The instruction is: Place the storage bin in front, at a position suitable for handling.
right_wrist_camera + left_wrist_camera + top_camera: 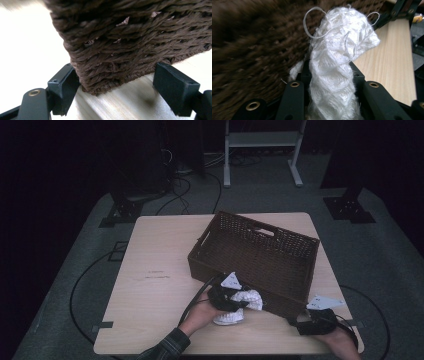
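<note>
Clamping a white knitted cloth (332, 72), your left gripper (227, 297) nears the basket (260, 252)
Your right gripper (117, 87) straddles the basket's corner, jaws apart; motion blur smears the weave in the left gripper view

The high view is dim, with darkness all around the desk (165, 270). In the left gripper view the basket (249, 50) is motion-blurred; bright glare whitens the right gripper view's desk.

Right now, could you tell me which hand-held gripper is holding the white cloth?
The left hand-held gripper is clamped on the white cloth; the right one straddles the basket corner.
</note>
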Demonstrator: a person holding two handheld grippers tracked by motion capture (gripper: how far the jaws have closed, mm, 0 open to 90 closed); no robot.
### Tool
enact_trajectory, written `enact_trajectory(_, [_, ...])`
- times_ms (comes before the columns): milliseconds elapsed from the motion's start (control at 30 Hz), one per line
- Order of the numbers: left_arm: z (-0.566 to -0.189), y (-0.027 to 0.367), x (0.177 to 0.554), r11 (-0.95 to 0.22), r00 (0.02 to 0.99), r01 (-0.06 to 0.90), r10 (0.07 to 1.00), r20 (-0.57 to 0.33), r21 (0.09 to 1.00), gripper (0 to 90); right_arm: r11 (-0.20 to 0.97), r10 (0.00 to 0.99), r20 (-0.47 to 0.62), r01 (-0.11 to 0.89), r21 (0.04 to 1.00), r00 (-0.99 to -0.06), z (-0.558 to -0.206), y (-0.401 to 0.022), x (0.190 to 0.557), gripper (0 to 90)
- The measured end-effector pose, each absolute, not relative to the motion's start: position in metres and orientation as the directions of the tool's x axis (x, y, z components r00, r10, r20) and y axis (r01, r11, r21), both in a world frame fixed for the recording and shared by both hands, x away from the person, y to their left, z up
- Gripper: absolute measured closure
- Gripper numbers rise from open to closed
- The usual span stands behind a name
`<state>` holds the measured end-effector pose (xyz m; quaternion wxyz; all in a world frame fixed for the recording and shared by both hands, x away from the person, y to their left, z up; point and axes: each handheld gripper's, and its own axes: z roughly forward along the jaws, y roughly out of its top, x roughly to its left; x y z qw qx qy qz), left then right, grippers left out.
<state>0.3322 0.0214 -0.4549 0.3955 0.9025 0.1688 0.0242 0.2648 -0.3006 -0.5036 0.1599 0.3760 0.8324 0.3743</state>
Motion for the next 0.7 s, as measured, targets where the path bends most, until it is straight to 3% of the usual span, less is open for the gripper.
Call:
enact_trajectory(367, [-0.476, 0.011, 0.331, -0.683, 0.946, 0.284, 0.316, -0.079, 0.673, 66.1, 0.437, 0.746, 0.016, 0.507, 0.743, -0.666, -0.504, -0.301, 0.265, 20.8])
enact_trajectory(700, [-0.459, 0.014, 0.328, -0.656, 0.949, 0.27, 0.305, -0.08, 0.705, 66.1, 0.437, 0.746, 0.015, 0.506, 0.743, -0.666, -0.504, -0.301, 0.265, 20.8])
